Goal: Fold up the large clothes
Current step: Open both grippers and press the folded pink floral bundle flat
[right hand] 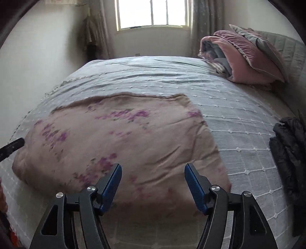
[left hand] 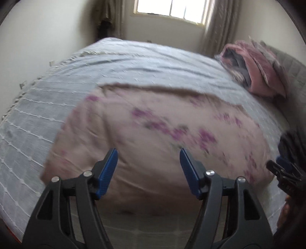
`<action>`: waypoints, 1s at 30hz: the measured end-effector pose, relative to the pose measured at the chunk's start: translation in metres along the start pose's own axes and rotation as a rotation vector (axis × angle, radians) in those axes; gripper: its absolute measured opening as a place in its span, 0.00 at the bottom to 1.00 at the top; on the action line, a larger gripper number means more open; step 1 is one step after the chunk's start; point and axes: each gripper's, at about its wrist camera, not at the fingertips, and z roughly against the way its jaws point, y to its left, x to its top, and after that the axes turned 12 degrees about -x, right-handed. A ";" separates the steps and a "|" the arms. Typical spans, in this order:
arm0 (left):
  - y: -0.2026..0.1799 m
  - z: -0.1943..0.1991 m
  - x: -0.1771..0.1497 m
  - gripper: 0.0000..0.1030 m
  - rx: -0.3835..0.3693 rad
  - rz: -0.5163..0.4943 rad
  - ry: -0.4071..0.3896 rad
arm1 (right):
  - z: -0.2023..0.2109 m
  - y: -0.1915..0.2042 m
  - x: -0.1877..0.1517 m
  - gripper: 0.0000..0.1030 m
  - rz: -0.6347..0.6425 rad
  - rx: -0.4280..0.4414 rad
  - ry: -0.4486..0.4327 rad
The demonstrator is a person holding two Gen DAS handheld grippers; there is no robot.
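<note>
Your left gripper (left hand: 148,160) and right gripper (right hand: 153,175), both spread and holding nothing, hover above the pink floral garment (right hand: 122,141) on the bed (right hand: 239,122).

One pink floral garment (right hand: 122,141) lies ahead of the right gripper's fingers (right hand: 111,186), on one grey bedspread (right hand: 239,122). Two grippers show, left gripper (left hand: 148,173) and right gripper (right hand: 153,186), each with two blue-padded fingers spread apart. Beyond the fingers to the right sits one pile of pink bedding (right hand: 242,57); one dark garment (right hand: 290,153) lies right of them. One window (right hand: 153,13) stands far ahead.
</note>
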 end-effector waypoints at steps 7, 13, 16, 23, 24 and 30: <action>0.000 -0.051 -0.017 0.69 0.064 -0.037 0.031 | -0.051 0.013 -0.022 0.72 0.064 -0.046 0.075; -0.008 -0.065 -0.019 0.69 0.128 -0.067 0.041 | -0.061 0.024 -0.029 0.72 0.096 -0.089 0.141; -0.007 -0.063 -0.020 0.69 0.125 -0.067 0.043 | -0.059 0.022 -0.030 0.72 0.089 -0.083 0.153; -0.009 -0.057 -0.022 0.69 0.136 -0.075 0.027 | -0.050 0.010 -0.035 0.72 0.059 -0.045 0.170; -0.010 -0.055 -0.022 0.69 0.138 -0.078 0.022 | -0.049 0.008 -0.035 0.73 0.055 -0.038 0.165; -0.037 -0.025 -0.024 0.65 0.081 -0.143 -0.045 | -0.025 -0.005 -0.031 0.74 0.008 -0.030 0.083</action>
